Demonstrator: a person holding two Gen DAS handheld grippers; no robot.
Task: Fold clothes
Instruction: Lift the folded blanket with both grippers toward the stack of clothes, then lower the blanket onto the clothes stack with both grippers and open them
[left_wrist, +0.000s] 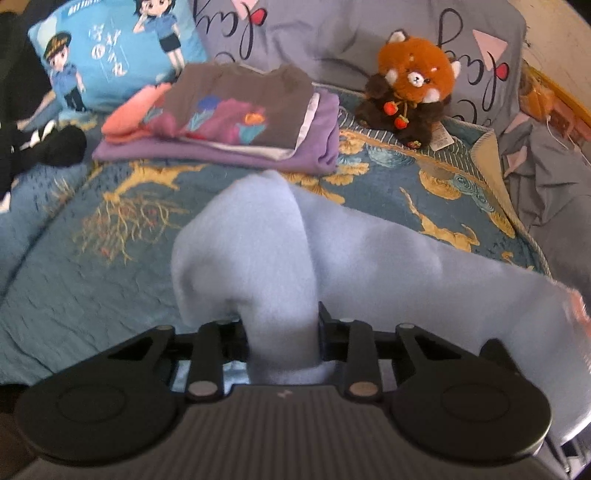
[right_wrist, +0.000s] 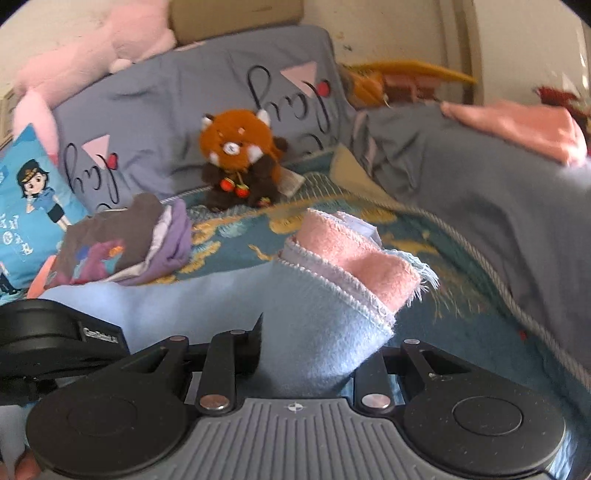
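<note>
Both grippers' jaws pinch blue garment (left_wrist: 258, 236); right grip apparently firm.

Black cursive letters are running across the grey pillows (left_wrist: 332, 33), too looped to read for sure. White characters are showing on the blue cartoon cushion (left_wrist: 110, 48), too blurred. A small white label on the black device (right_wrist: 99, 334) is staying illegible.

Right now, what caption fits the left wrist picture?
Left gripper holds light blue garment above bedspread, folded clothes stack beyond.
</note>
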